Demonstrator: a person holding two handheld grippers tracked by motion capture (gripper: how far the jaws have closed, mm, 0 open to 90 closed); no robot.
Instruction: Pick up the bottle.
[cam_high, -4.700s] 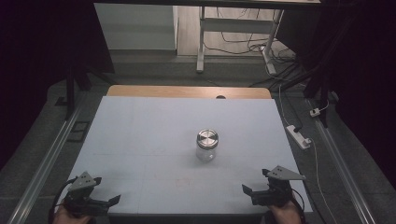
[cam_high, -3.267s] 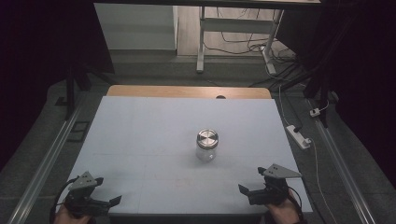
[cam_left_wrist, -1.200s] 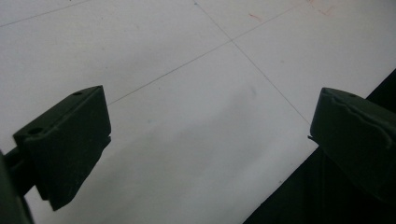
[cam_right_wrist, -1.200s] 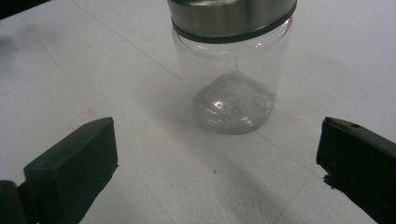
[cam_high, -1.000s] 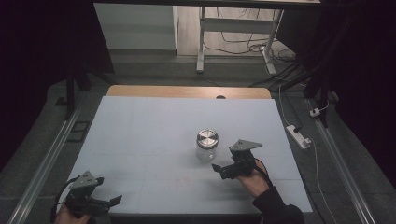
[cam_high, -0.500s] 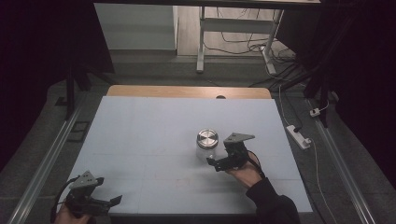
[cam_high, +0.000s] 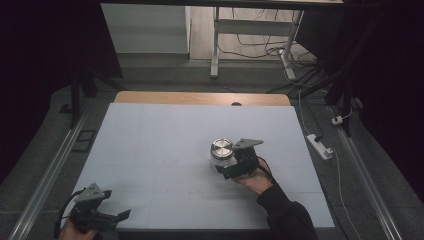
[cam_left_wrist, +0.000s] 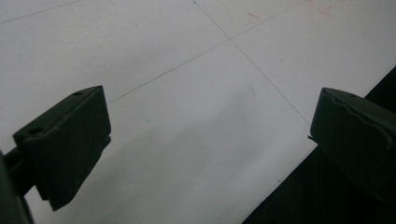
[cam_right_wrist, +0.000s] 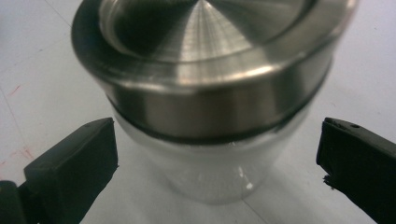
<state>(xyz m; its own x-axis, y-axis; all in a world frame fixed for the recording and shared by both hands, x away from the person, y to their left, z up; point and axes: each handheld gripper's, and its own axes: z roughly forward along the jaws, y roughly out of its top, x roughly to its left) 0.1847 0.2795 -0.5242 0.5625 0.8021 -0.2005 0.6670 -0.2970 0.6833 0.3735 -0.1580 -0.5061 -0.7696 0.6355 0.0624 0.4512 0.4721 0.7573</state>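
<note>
Over the last moments the right gripper (cam_high: 231, 170) had travelled from the lower right of the frame to the jar (cam_high: 222, 154) at centre of the surface (cam_high: 150, 145), its jaws spread wide either side of the glass, ready to clamp. The left gripper (cam_high: 112, 216) stayed released, lower left.

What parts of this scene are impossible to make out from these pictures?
- The jar's base: in the right gripper view the bottom edge cuts it off; in the high view the right gripper covers its lower side.
- The jar's contents: its glass looks clear, but glare prevents certainty.
- The lid's far rim: cut off by the top edge of the right gripper view.
- The left gripper in the high view: dark, partly cut off by the bottom edge.
</note>
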